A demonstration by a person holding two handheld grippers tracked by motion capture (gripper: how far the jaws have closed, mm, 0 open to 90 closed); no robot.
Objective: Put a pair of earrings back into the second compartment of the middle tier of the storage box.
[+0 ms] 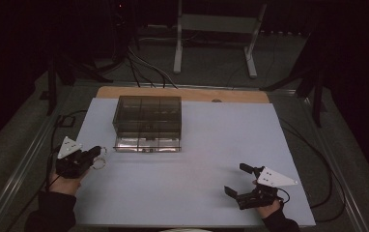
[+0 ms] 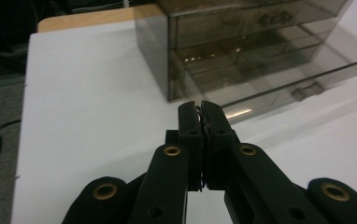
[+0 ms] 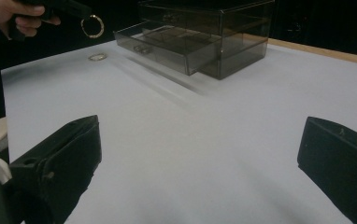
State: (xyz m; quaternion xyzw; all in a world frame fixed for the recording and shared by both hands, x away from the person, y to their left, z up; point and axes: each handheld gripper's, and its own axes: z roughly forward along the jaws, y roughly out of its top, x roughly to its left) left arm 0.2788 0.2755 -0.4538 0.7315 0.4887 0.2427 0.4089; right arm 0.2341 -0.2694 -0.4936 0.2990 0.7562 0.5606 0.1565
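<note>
1. Grip on a thin gold-coloured metal ring [image 3: 91,25]: the ring is pinched between the closed jaws of the left gripper [image 1: 97,153] and hangs from their tips, clear of the white table surface [image 1: 192,188]. In the left gripper view the jaws are seen pressed together with only a sliver of the ring's edge between them. Such a hold is judged to keep the hoop free to be lowered into a compartment.

2. Just ahead of the left gripper, and slightly to its right, a smoky transparent plastic drawer box [image 1: 148,121] is stood with its bottom drawer [image 2: 303,79] pulled out towards the person. The open tray is presumably left so as the place for the ring; it is near the jaw tips but not yet beneath them.

3. A second small gold-coloured ring [image 3: 97,57] is seen lying flat on the table in the right gripper view, below the held ring and just beside the drawer's front corner. It is untouched, and is judged to be waiting its turn.

4. The right gripper [image 1: 236,179] is held low over the table, well apart from the box, with its jaws spread wide and nothing between them. It seems kept out of the way while the left one works.
</note>
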